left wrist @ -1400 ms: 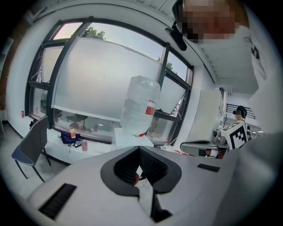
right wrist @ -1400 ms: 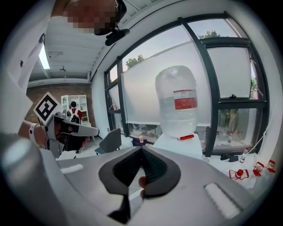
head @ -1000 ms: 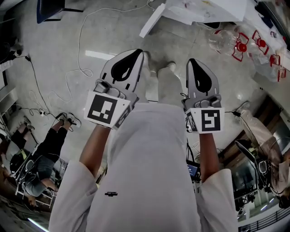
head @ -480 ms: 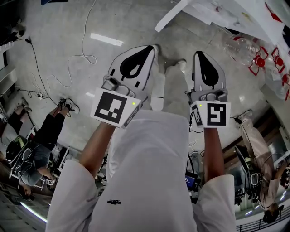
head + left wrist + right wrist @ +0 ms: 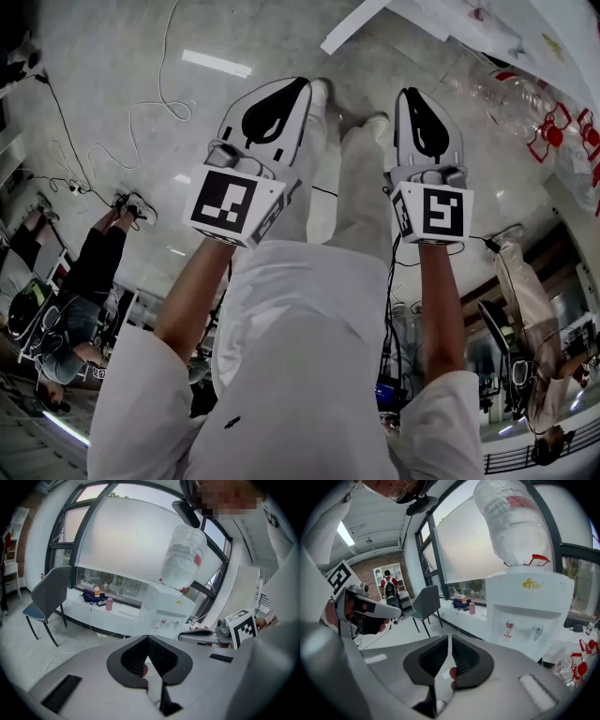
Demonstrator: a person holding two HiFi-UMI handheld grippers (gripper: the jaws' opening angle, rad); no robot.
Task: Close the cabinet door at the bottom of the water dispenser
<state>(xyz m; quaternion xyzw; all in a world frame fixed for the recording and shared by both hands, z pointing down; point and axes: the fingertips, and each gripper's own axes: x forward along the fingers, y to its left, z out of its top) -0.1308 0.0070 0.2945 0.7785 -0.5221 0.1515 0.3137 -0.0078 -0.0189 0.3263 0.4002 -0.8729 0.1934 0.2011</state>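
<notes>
Lowered and pushed further ahead since a second ago – left gripper, jaws together and empty; right gripper, jaws just parting to a slit, nothing between. Held low, likely to reach water dispenser ahead – cabinet door out of view

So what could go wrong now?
The cable snakes over the floor not far from the feet, so someone might trip on it. The big bottle sits high on the dispenser, so a hard bump down low might make it wobble. Loose bottles lie on the floor at the right and could get kicked.
</notes>
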